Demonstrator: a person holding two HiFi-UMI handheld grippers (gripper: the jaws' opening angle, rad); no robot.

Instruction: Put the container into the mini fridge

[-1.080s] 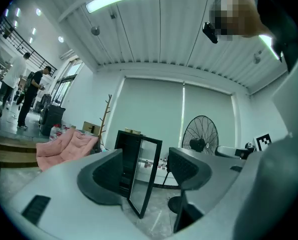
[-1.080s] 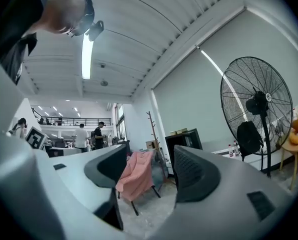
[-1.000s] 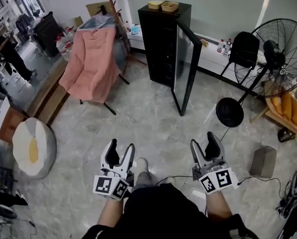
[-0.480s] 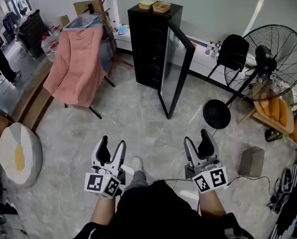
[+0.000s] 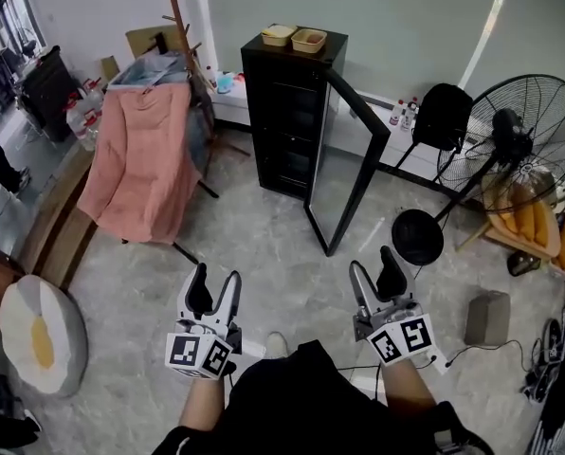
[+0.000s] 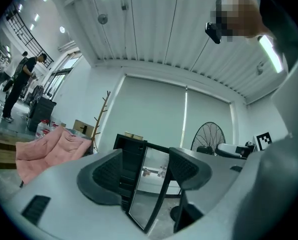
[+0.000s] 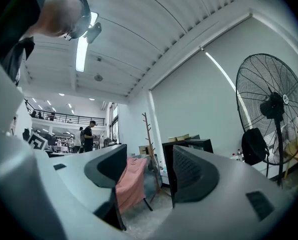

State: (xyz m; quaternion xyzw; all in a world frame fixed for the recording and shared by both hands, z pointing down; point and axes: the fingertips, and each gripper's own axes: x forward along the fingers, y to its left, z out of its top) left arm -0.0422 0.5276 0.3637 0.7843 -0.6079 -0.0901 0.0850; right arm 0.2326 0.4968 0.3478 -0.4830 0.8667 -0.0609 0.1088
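Lower left, the left gripper (image 5: 214,287) holds its jaws spread and empty. Upper centre, well apart from both grippers, two tan containers (image 5: 279,34) sit side by side atop one upright black mini fridge (image 5: 284,112) with its door (image 5: 344,164) open. Their long axes are too small to read. Lower right, the right gripper (image 5: 375,271) gapes empty too.

A pale grey marbled tile floor (image 5: 264,249) is shown. At its far middle a tall black mini fridge (image 5: 284,112) is stood, with its glass door (image 5: 344,173) swung open toward the near right. To the left of it a frame draped in pink cloth (image 5: 140,159) is set. At the near left a round white cushion with a yellow centre (image 5: 41,335) is laid. At the right the round black base of a pedestal fan (image 5: 417,237) is placed, and nearer than it, a small grey block (image 5: 488,317).
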